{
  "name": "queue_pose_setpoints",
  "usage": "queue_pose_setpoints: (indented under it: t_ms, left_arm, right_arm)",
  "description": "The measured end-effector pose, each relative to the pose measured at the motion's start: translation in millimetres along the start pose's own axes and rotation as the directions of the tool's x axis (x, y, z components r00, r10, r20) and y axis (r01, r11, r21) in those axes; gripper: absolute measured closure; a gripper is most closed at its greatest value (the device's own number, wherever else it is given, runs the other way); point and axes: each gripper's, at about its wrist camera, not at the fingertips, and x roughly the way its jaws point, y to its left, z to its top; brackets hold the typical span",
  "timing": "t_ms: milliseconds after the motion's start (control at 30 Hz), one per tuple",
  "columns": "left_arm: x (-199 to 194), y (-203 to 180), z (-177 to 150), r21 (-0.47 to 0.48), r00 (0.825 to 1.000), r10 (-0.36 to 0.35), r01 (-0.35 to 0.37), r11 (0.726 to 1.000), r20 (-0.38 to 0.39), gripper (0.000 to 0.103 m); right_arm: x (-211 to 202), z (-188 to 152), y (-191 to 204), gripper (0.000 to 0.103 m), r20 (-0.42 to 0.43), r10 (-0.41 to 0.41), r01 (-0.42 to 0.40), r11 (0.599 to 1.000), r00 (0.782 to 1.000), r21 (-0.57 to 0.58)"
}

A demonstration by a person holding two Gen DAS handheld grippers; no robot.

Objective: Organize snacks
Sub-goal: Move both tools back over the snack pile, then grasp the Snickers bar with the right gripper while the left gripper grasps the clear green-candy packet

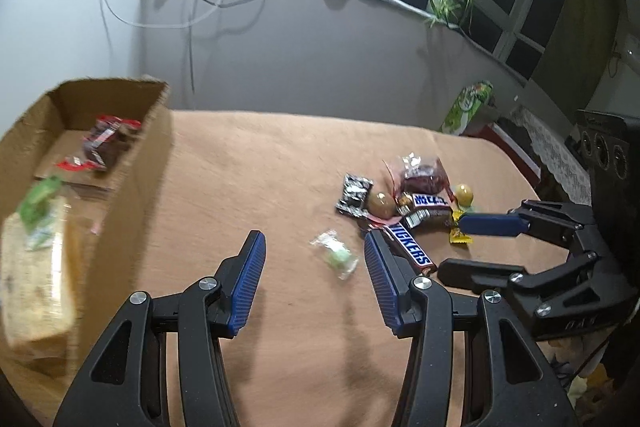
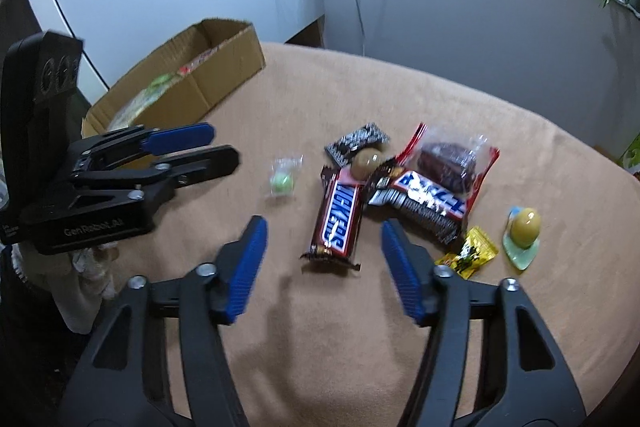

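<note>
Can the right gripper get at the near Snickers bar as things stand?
Probably yes. The right gripper is open with the Snickers bar just ahead between its fingers, lying flat on the cloth; only the bar's far end touches the snack pile.

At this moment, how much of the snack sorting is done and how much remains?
Done: a few packets already lie in the cardboard box. In hand: nothing; the left tool and right tool are both open and empty, the right one lined up with the Snickers bar. Left: the green candy and the snack pile on the tablecloth.
</note>
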Motion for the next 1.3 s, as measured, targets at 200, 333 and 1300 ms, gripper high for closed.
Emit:
queue_pose_setpoints:
  t_ms: [200, 333, 1300]
  left_arm:
    - [19, -13, -4, 0.018, 0.998, -0.005, 0.006, 1.0, -0.059, 0.056]
    - [28, -18, -4, 0.028, 0.997, 0.012, -0.01, 1.0, -0.081, 0.057]
    - [47, -22, -7, 0.108, 0.99, 0.086, -0.074, 0.991, -0.11, 0.081]
  right_arm:
    - [11, -5, 1, 0.049, -0.016, 0.006, -0.006, 1.0, 1.0, -0.007]
    - [18, -5, 1, 0.05, -0.025, 0.007, -0.008, 1.0, 1.0, -0.013]
    - [45, -1, -6, 0.074, -0.063, -0.007, 0.005, 1.0, 0.998, -0.022]
